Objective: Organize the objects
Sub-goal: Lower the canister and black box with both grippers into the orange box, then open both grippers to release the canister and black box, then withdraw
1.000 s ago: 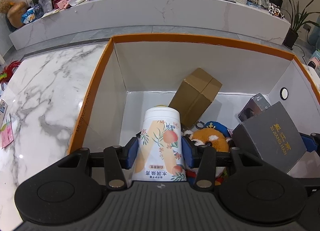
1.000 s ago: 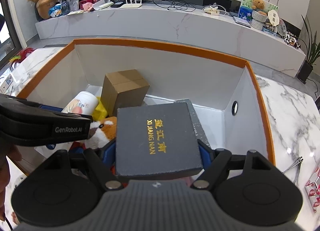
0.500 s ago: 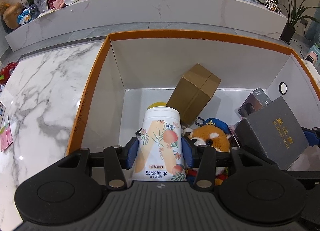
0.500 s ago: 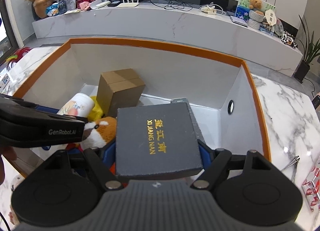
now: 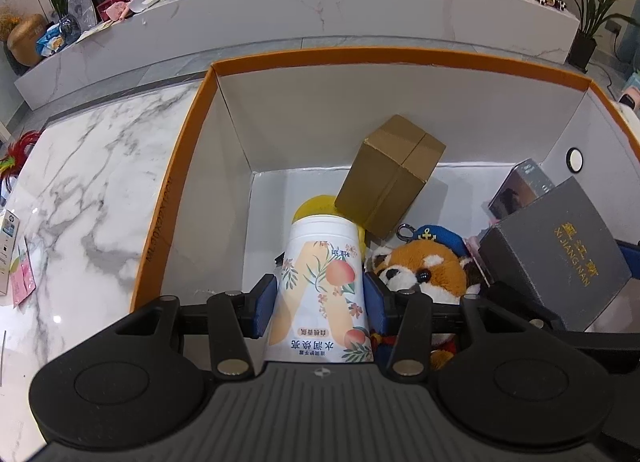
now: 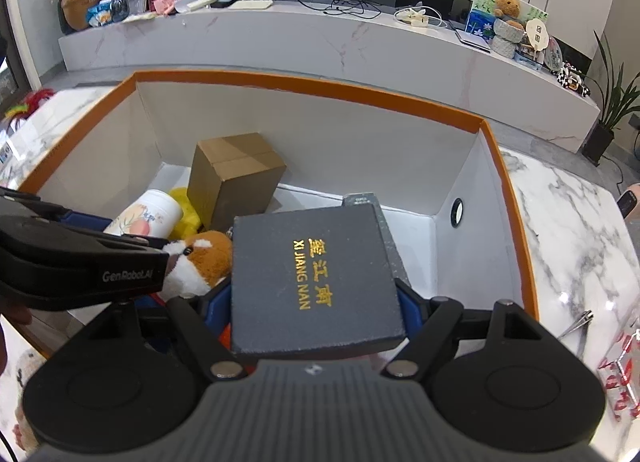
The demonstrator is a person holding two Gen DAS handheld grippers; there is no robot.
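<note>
My left gripper (image 5: 320, 298) is shut on a white canister with a peach print (image 5: 322, 282), held inside the orange-rimmed white bin (image 5: 400, 56). My right gripper (image 6: 316, 302) is shut on a dark grey gift box with gold lettering (image 6: 312, 278), held over the bin's right half (image 6: 492, 150). The grey box also shows in the left wrist view (image 5: 560, 250). The canister (image 6: 144, 216) and the left gripper body (image 6: 80, 262) show in the right wrist view.
In the bin lie a tilted brown carton (image 5: 392, 174), a red-panda plush (image 5: 424, 266), a yellow object (image 5: 316, 206) and a dark glossy box (image 5: 520, 190). Marble tabletop (image 5: 88, 182) lies to the left and also to the right (image 6: 580, 230), with nail clippers (image 6: 576, 326).
Both grippers have moved slightly back and up with their loads, so more of the bin's rim and the counter behind shows. The grips are unchanged.
</note>
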